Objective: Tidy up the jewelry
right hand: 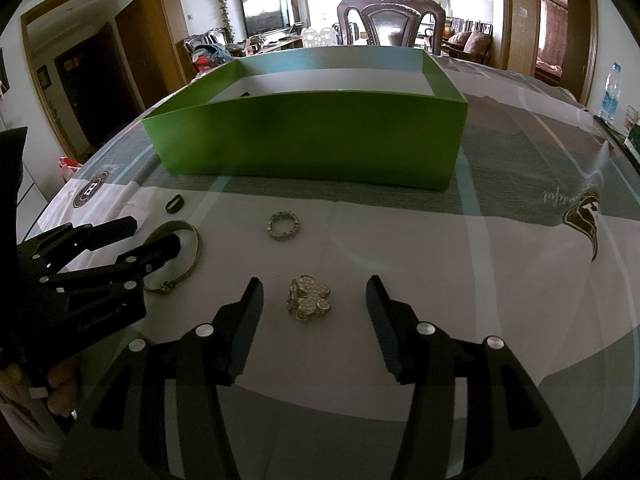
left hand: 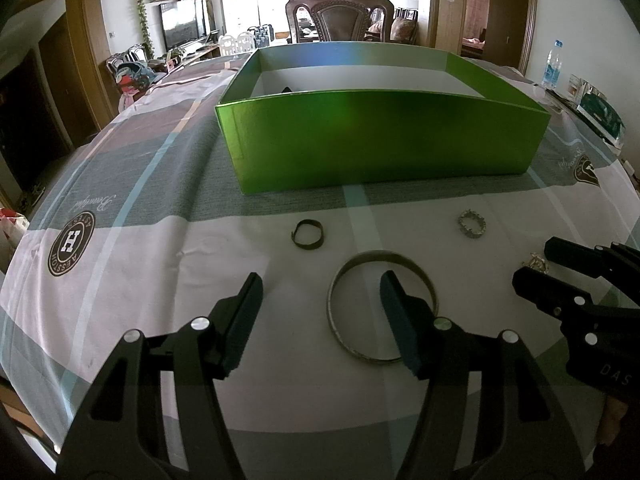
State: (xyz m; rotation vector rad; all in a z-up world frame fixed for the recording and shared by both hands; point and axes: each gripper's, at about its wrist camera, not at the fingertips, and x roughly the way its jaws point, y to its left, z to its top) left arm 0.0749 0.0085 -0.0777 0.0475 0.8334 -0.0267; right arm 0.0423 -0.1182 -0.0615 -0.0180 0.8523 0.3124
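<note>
Hovering with jaws spread wide, the left gripper (left hand: 320, 304) straddles the bangle's (left hand: 340, 332) left rim at lower centre, while the equally open right gripper (right hand: 314, 308) frames the flower brooch (right hand: 308, 298), seemingly untouched, before the green box (right hand: 312, 140).

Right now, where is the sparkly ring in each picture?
Left wrist view: the sparkly ring lies right of centre, on the cloth before the green box.
Right wrist view: the ring lies left of centre, beyond the flower brooch.
Shared landmark: the green box behind it.
</note>
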